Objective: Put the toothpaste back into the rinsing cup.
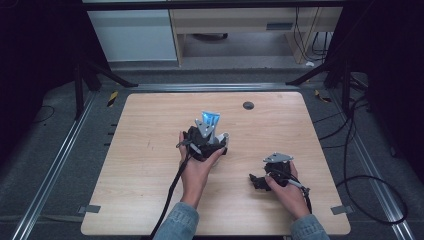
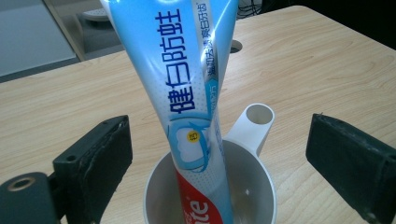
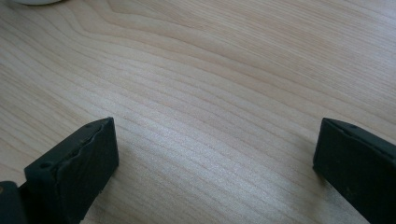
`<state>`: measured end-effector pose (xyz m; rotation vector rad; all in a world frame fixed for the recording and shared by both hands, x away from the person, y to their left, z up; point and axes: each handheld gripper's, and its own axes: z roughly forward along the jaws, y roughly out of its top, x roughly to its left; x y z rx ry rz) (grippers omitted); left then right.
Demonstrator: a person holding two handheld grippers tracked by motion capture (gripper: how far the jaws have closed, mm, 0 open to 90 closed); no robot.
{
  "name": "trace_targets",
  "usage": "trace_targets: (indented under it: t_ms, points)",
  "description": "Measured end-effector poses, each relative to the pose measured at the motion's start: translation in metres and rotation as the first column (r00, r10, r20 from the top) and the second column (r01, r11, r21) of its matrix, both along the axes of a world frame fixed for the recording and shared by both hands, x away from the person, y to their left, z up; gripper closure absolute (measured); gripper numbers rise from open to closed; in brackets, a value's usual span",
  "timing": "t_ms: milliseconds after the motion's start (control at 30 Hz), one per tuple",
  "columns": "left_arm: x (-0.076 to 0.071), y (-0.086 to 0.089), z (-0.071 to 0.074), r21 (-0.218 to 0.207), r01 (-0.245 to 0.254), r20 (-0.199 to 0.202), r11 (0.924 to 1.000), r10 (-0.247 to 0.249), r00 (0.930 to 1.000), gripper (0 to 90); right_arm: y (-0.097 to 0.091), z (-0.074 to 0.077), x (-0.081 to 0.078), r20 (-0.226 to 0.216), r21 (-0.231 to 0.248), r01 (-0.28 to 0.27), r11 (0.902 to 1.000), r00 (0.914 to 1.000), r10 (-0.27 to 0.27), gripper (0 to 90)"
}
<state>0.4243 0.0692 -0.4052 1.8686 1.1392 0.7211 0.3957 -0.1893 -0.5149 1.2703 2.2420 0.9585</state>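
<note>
A blue and white toothpaste tube point(image 2: 187, 88) stands upright in a white cup point(image 2: 254, 186) with a short round handle, near the middle of the wooden table point(image 1: 150, 150). My left gripper point(image 2: 219, 163) is open, its jaws wide on either side of the tube and cup, touching neither. From above, the tube point(image 1: 210, 119) rises just beyond the left gripper point(image 1: 212, 137). My right gripper point(image 3: 215, 158) is open over bare wood, nothing between its jaws. In the high view the right gripper point(image 1: 257, 181) rests low near the front right of the table.
A small round dark hole point(image 1: 248, 105) sits near the table's far edge. Black cables point(image 1: 172, 192) trail from both grippers toward the front edge. Black frame legs and a cabinet stand beyond the table.
</note>
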Motion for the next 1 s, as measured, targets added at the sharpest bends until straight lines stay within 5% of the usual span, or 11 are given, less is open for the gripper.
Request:
trace_targets:
  t_ms: [367,733,1000]
  points:
    - [-0.017,0.011,0.017,0.014,0.061,0.008,0.998,-0.061,0.9981,4.6,0.0,0.0,0.0,0.002,-0.002,0.0,1.0,1.0,0.0,0.3]
    - [-0.026,0.035,0.018,0.03,0.097,-0.044,0.9949,-0.095,0.9945,4.0,0.0,0.0,0.0,0.0,0.0,0.001,1.0,1.0,-0.001,0.3]
    - [-0.028,0.062,0.014,-0.011,0.099,-0.082,0.995,-0.1,0.9916,4.6,0.0,0.0,0.0,0.0,0.0,0.0,1.0,1.0,0.0,0.4]
